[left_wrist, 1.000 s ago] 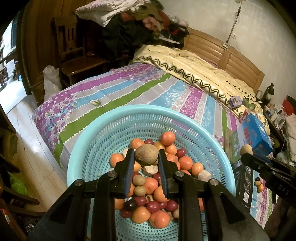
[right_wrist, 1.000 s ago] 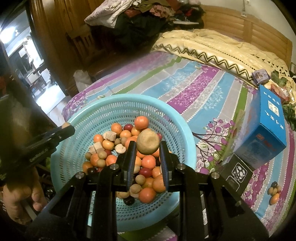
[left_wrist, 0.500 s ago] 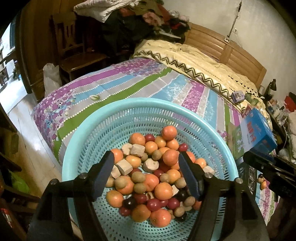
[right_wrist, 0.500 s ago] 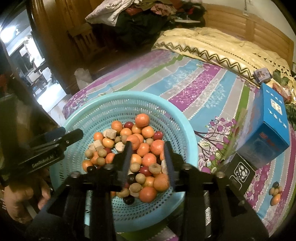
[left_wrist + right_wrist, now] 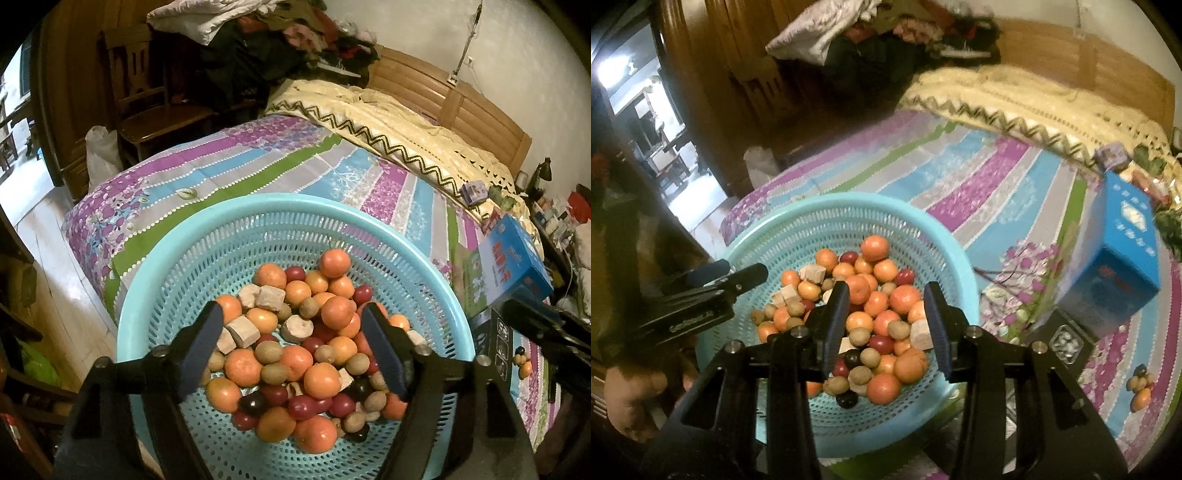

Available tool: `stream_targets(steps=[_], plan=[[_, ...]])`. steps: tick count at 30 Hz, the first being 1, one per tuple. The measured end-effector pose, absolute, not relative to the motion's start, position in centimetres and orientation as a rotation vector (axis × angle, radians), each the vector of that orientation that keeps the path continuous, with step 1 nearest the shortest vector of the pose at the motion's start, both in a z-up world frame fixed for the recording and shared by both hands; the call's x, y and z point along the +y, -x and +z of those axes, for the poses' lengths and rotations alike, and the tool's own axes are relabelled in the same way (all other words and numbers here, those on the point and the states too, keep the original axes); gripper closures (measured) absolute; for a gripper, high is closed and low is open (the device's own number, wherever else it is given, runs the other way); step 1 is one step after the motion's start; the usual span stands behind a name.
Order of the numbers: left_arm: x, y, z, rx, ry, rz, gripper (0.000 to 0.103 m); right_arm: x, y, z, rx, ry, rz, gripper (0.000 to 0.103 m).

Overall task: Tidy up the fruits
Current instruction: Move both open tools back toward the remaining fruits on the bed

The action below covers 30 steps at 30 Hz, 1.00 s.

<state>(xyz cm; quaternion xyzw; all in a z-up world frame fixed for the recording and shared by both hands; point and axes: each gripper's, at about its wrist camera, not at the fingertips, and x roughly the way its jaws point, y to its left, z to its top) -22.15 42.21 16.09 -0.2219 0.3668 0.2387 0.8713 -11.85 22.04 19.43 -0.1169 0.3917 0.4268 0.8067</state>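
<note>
My left hand-held gripper (image 5: 291, 350) hangs over the turquoise basket (image 5: 221, 236) on the bed (image 5: 258, 162), its jaws having just been opening, now wide apart with nothing between them. My right hand-held gripper (image 5: 886, 325) hovers there too, jaws partly apart and empty. The mixed fruits (image 5: 295, 343) lie heaped inside the basket. Step in hand, I judge: release completed. The next move calls for choosing one fruit and closing on it.

Materials and finish, bed scene

Basket (image 5: 236, 236): perforated turquoise plastic, slight gloss. Bed sheet (image 5: 229, 173): printed cloth, matt. Headboard (image 5: 476, 110): slatted wood, satin. Blue box (image 5: 1126, 251): glossy cardboard.
</note>
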Motion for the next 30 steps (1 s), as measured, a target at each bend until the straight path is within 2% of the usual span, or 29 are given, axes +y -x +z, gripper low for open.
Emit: stream_targets(steps=[2,7,19,24,26,27,28,30], plan=[[41.6,22.1,16.0,0.763,0.438,0.502,0.023,20.8,12.4,20.0,0.784,0.246,0.891,0.058],[39.5,21.6,16.8,0.731,0.420,0.456,0.023,15.9,13.4,21.0,0.671,0.229,0.797,0.042],[25.0,17.5,21.1,0.598,0.273,0.168,0.023,1.5,13.7,16.6,0.767,0.169,0.584,0.042],[17.2,15.3,20.5,0.636,0.221,-0.030,0.018,-5.6,12.9,13.7,0.801,0.072,0.470,0.042],[14.2,14.4,19.7,0.671,0.207,-0.085,0.018,-8.3,11.8,12.1,0.841,0.025,0.421,0.042],[13.0,14.0,19.2,0.688,0.196,-0.103,0.018,-9.4,11.3,11.3,0.854,0.020,0.398,0.050],[11.6,13.4,18.5,0.712,0.183,-0.124,0.018,-10.4,10.8,10.5,0.868,0.017,0.376,0.062],[10.1,12.8,17.3,0.744,0.167,-0.138,0.018,-11.9,9.0,8.8,0.915,0.014,0.341,0.067]])
